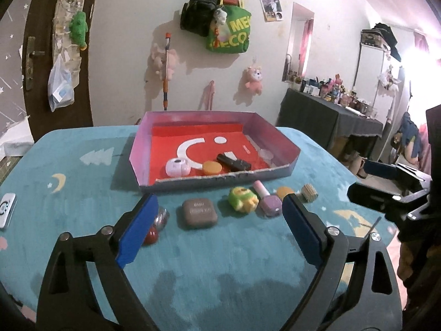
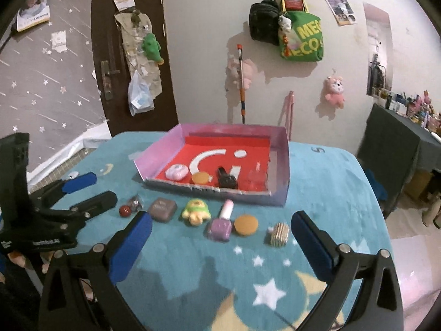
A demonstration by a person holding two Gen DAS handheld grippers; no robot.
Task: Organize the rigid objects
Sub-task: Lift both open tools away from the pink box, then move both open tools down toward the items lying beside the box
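A pink-walled box with a red floor holds a white round case, an orange disc, a black bottle and a clear item. In front of it lies a row: red ball, foil-wrapped piece, brown case, green-yellow toy, purple nail polish, orange disc, ridged gold cube. My left gripper hangs open and empty over the brown case. My right gripper is open and empty before the row.
The table carries a teal cloth with stars and moons. A silver device lies at its left edge. Bags and plush toys hang on the wall behind. A dark cluttered side table stands to the right.
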